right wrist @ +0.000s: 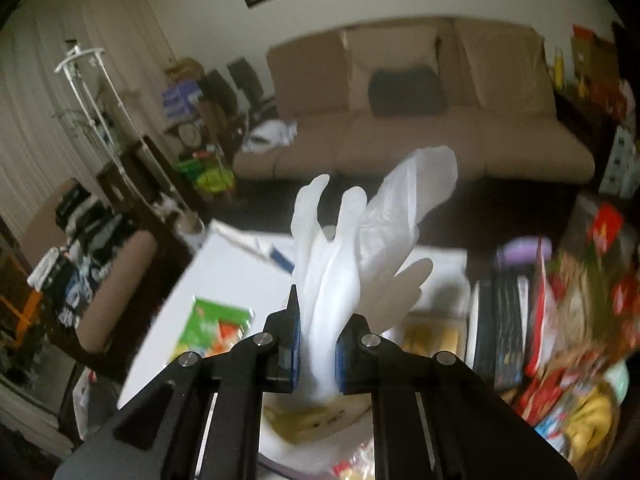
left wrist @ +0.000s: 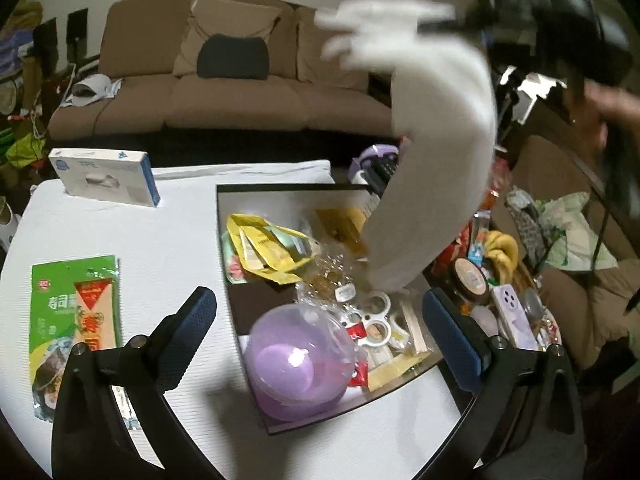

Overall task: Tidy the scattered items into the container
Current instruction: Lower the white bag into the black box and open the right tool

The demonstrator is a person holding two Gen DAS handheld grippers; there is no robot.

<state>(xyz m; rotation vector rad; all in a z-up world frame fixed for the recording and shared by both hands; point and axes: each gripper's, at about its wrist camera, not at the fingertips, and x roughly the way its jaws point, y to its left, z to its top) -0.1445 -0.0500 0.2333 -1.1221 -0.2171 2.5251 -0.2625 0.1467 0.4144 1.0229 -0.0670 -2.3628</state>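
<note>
My right gripper (right wrist: 316, 344) is shut on a white disposable glove (right wrist: 360, 240) that stands up limp between its fingers. In the left wrist view the same glove (left wrist: 432, 152) hangs blurred in the air over the dark tray (left wrist: 256, 304), which holds a purple bowl (left wrist: 300, 364), yellow packets (left wrist: 264, 248) and several small items. My left gripper (left wrist: 320, 320) is open and empty, low over the near edge of the tray and the bowl. A green seaweed packet (left wrist: 76, 320) and a white and blue glove box (left wrist: 104, 176) lie on the white table (left wrist: 172, 240).
A brown sofa (left wrist: 240, 80) stands beyond the table. A basket of snacks and bananas (left wrist: 500, 256) sits right of the tray. Cluttered shelves and bags fill the left side of the room (right wrist: 80, 220).
</note>
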